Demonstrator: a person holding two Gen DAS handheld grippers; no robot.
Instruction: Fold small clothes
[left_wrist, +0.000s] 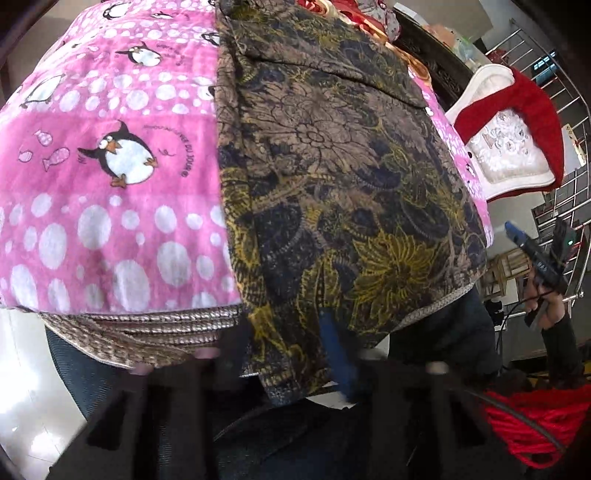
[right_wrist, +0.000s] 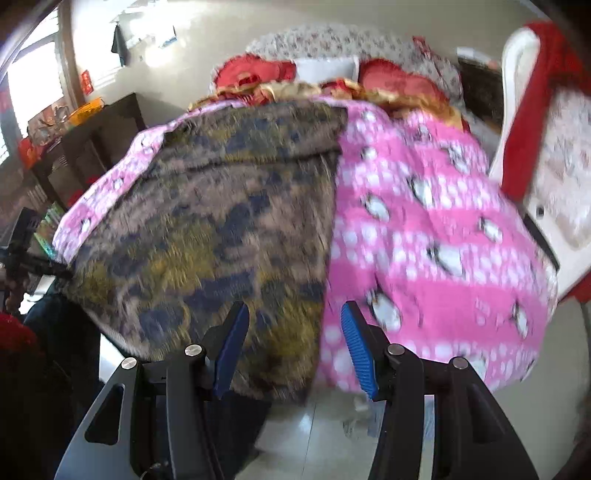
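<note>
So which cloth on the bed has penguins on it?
The pink blanket, spread underneath. It has black-and-white penguins, little fish and white dots. The dark floral garment lying on top has only brown, navy and yellow flowers.

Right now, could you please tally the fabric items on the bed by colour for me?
Pink penguin blanket: 1
Brown-and-yellow floral garment: 1
Red pillows by the headboard: 2
Total: 4
</note>
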